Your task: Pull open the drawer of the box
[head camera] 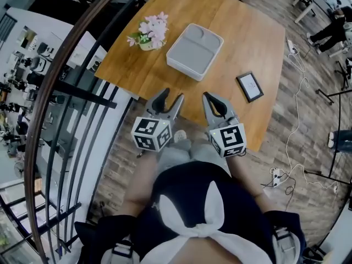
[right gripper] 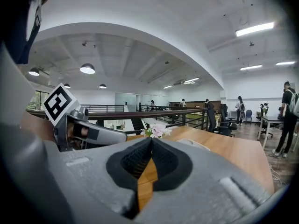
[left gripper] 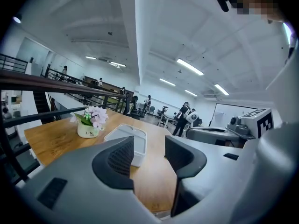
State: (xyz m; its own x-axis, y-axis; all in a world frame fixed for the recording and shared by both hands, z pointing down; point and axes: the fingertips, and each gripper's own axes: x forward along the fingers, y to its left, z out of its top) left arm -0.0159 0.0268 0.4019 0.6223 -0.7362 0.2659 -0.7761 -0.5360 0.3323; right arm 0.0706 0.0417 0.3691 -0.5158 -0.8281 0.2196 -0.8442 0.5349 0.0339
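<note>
Left boundary: a dark curved railing (head camera: 52, 100) runs close along the surface's (head camera: 242, 34) left edge, so you have little side room there. A flower pot (head camera: 148, 34) stands near that left edge, just beside the box (head camera: 194, 50).

The box sits toward the far middle of the surface, lying flat. Its long axis runs diagonally, from near-left to far-right in the head view. Which face carries the drawer cannot be told.

Bare wood lies open between the box and the near edge, where both of your grippers hang, well apart from the box.

Your left gripper (head camera: 171, 96) has its jaws spread wide with nothing between them. It points toward the box.

Your right gripper (head camera: 212, 99) has its jaws closed tip to tip, holding nothing.

Right side: a small dark-framed panel (head camera: 250, 86) lies flat near the right edge. Beyond that edge, white cables (head camera: 300, 92) trail over the floor.
</note>
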